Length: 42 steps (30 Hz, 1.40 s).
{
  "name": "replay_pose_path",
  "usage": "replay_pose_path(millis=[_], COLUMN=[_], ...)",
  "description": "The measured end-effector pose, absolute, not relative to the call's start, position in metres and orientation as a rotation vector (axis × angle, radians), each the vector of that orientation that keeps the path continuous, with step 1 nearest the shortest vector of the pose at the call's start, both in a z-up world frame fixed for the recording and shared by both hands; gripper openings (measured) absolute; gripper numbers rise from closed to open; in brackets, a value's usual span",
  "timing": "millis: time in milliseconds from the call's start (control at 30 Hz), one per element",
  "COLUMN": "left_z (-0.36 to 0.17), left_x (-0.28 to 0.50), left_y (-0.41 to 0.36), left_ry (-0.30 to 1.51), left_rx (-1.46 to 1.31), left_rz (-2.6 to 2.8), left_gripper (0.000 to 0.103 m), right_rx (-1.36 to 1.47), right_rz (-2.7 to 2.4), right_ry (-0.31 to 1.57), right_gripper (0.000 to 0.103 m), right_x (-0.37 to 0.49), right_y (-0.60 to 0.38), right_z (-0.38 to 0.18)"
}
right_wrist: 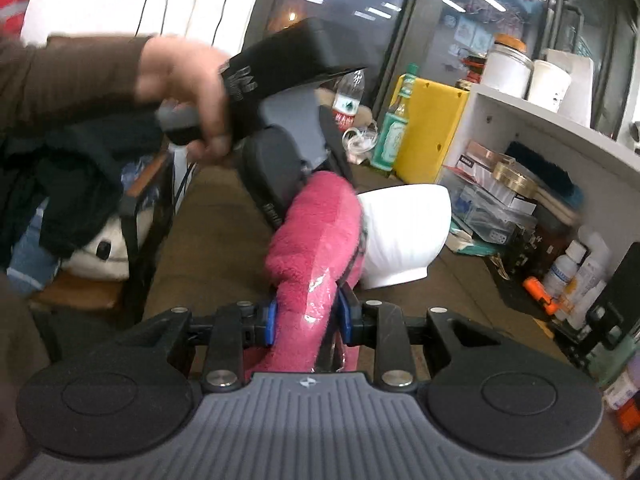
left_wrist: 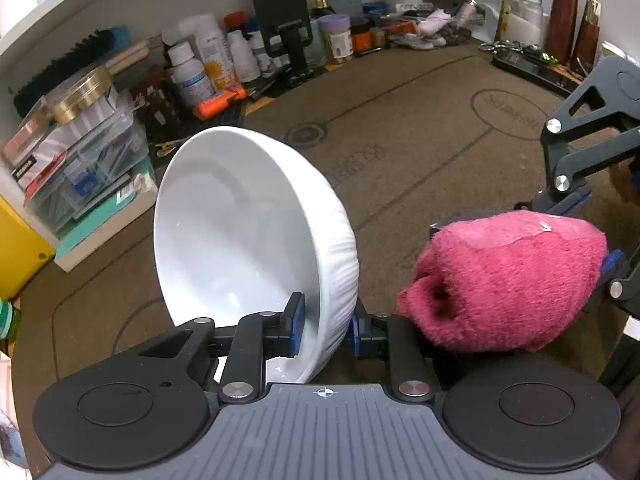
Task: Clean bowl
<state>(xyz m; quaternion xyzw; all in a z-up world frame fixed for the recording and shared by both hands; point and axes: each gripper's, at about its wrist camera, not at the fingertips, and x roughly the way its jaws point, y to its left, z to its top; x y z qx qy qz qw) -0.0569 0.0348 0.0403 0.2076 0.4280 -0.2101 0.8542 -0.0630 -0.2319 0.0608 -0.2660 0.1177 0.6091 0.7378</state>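
Brown mat (left_wrist: 400, 92) with dark printed lines covered the surface; bottles (left_wrist: 200, 64), clear plastic boxes (left_wrist: 80, 148) and a black brush crowded its far edge under a white shelf.

Bowl (left_wrist: 240, 240): white, glossy, smooth inside, fine ribbing on the outer wall. It stood tipped on edge above the mat, mouth turned left in the left wrist view.

Left claw (left_wrist: 324, 326): closed on the bowl's rim, one blue pad inside, the other against the ribbed outside.

Cloth (left_wrist: 508, 280): pink, fuzzy, bunched into a rounded lump, with a patch of clear film on it. It sat just right of the bowl; contact could not be judged.

Right claw (right_wrist: 305, 322): clamped on the cloth, blue pads pressing both sides.

Hand (right_wrist: 188, 84): brown sleeve, fingers wrapped around the left tool's black handle, angled downward toward the bowl.
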Motion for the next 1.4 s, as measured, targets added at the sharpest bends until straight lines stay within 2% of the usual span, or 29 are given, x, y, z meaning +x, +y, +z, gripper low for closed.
replay_pose_path(millis=[200, 300, 367, 400, 433, 467, 500, 567, 600, 667, 700, 733, 767, 833, 1133, 1400], left_z=[0.035, 0.034, 0.034, 0.033, 0.031, 0.029, 0.026, 0.023, 0.022, 0.022, 0.023, 0.024, 0.025, 0.027, 0.027, 0.026], left_x=[-0.046, -0.04, -0.037, -0.035, -0.033, -0.033, -0.033, -0.032, -0.031, -0.029, -0.027, -0.027, -0.027, -0.029, -0.029, -0.029], left_y=[0.032, 0.031, 0.029, 0.027, 0.026, 0.025, 0.024, 0.026, 0.029, 0.033, 0.036, 0.037, 0.036, 0.032, 0.028, 0.026], left_ry=[0.902, 0.891, 0.867, 0.854, 0.841, 0.834, 0.829, 0.833, 0.838, 0.852, 0.862, 0.87, 0.878, 0.894, 0.905, 0.904], left_rx=[0.433, 0.439, 0.449, 0.469, 0.501, 0.524, 0.546, 0.543, 0.53, 0.484, 0.459, 0.449, 0.451, 0.489, 0.513, 0.523], left_rz=[-0.434, -0.423, -0.4, -0.374, -0.342, -0.331, -0.323, -0.323, -0.321, -0.317, -0.316, -0.317, -0.32, -0.32, -0.305, -0.305], left_gripper=[0.024, 0.024, 0.031, 0.044, 0.066, 0.076, 0.084, 0.085, 0.085, 0.075, 0.057, 0.032, 0.027, 0.024, 0.023, 0.023], right_rx=[-0.45, -0.294, -0.172, -0.109, -0.072, -0.073, -0.082, -0.088, -0.09, -0.082, -0.087, -0.092, -0.097, -0.133, -0.568, -0.748], right_rz=[1.163, 1.076, 1.052, 1.045, 1.035, 1.026, 1.022, 1.03, 1.033, 1.026, 1.026, 1.026, 1.026, 1.035, 1.15, 1.253], right_ry=[0.312, 0.375, 0.419, 0.441, 0.461, 0.475, 0.481, 0.463, 0.457, 0.459, 0.452, 0.444, 0.436, 0.394, 0.251, 0.255], right_gripper=[0.029, 0.029, 0.029, 0.029, 0.029, 0.029, 0.029, 0.029, 0.029, 0.029, 0.029, 0.029, 0.029, 0.029, 0.029, 0.028], right_x=[-0.003, 0.036, 0.057, 0.066, 0.073, 0.076, 0.077, 0.078, 0.078, 0.081, 0.08, 0.08, 0.079, 0.07, -0.003, -0.055], right_y=[-0.211, -0.202, -0.203, -0.204, -0.206, -0.209, -0.211, -0.217, -0.22, -0.222, -0.221, -0.22, -0.22, -0.218, -0.206, -0.215], right_z=[0.067, 0.063, 0.054, 0.049, 0.043, 0.037, 0.035, 0.035, 0.035, 0.033, 0.034, 0.035, 0.037, 0.043, 0.057, 0.061])
